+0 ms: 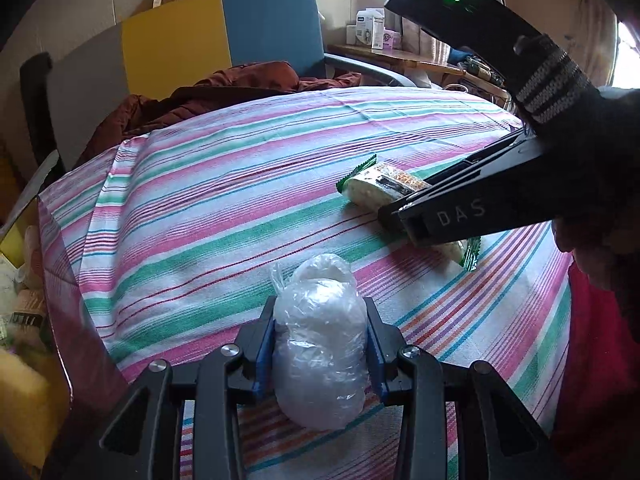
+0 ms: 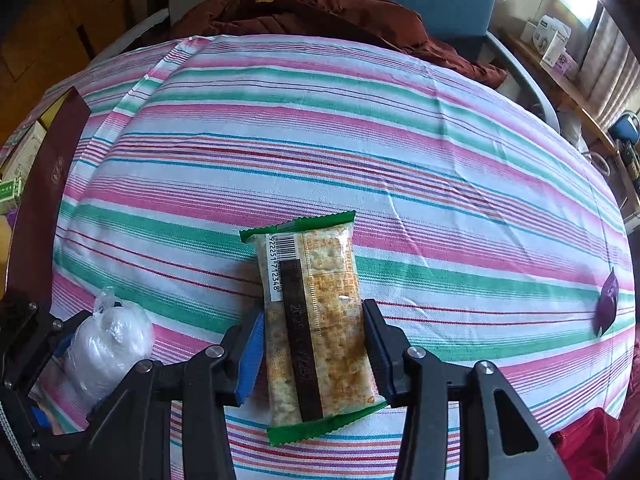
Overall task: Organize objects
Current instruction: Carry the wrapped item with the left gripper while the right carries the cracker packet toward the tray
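Note:
A clear plastic bag of white stuff (image 1: 320,344) lies on the striped tablecloth (image 1: 224,200). My left gripper (image 1: 320,316) is shut on the bag, its jaws pressing both sides. It also shows in the right wrist view (image 2: 106,350) at the lower left. A cracker packet with green ends (image 2: 316,320) lies on the cloth. My right gripper (image 2: 314,324) is shut on the packet, jaws touching its long sides. In the left wrist view the packet (image 1: 380,186) pokes out past the right gripper (image 1: 404,216).
A dark red box edge (image 2: 48,208) stands at the table's left side. A small purple scrap (image 2: 606,304) lies at the right. A brown jacket (image 1: 208,96) lies on the chair (image 1: 224,36) behind the table. Boxes sit on a far shelf (image 1: 372,32).

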A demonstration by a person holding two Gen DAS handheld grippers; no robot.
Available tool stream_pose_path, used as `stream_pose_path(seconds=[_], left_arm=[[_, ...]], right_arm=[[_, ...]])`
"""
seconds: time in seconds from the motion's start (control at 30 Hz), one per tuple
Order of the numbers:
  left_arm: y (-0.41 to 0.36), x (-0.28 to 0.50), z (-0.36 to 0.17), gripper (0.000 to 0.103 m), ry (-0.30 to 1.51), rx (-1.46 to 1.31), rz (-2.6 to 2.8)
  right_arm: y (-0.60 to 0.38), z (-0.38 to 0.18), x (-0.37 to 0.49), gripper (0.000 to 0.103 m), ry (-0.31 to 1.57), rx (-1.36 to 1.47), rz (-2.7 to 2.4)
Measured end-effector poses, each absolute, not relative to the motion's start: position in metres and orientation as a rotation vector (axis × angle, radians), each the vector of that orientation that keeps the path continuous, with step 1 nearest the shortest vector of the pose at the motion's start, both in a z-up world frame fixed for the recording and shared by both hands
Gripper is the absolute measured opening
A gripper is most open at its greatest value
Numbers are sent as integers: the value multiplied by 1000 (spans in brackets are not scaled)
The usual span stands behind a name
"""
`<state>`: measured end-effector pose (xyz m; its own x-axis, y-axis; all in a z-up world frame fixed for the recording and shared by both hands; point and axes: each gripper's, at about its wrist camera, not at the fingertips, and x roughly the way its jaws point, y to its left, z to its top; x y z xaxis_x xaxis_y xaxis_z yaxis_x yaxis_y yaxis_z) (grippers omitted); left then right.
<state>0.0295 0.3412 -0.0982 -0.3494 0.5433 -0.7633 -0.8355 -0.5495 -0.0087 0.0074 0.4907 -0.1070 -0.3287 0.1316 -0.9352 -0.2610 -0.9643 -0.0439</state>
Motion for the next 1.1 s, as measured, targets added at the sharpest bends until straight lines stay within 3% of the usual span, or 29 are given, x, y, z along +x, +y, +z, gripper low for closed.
stream_pose_path(seconds=[0.7,1.1], left_arm=[[344,34,-95,37,542,-941,2015],[315,45,-60,36,522,-915,2090]], right_arm=[[488,-105,6,46,153,-1645,2386],[477,-98,8,46,142,-1604,2455]])
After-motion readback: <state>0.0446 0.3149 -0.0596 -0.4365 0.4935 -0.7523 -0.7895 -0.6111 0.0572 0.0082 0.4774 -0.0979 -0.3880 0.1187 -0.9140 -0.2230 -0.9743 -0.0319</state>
